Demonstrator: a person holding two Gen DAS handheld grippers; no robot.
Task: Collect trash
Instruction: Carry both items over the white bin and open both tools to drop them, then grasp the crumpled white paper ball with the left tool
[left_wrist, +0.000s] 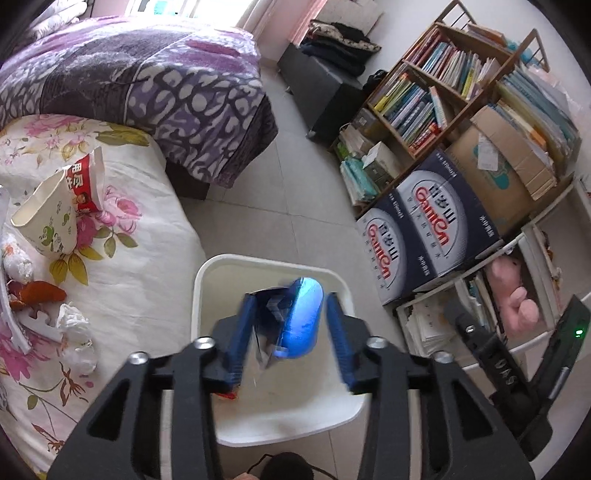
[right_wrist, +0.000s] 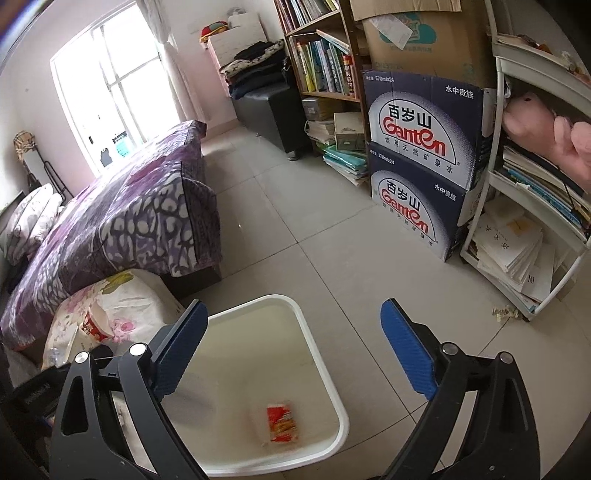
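Observation:
My left gripper hangs over the white bin, jaws apart. A blurred blue packet sits between its fingers, close to the left pad and clear of the right one. My right gripper stands wide open above the same white bin with nothing between its fingers. A red packet lies on the bin's floor. On the floral sheet lie a paper cup, a red and white snack bag, an orange scrap and a crumpled white tissue.
The bed with a purple cover is to the left. Stacked Ganten boxes, a bookshelf and a white rack with a pink plush line the right wall. Small scraps lie on the tiles by the rack.

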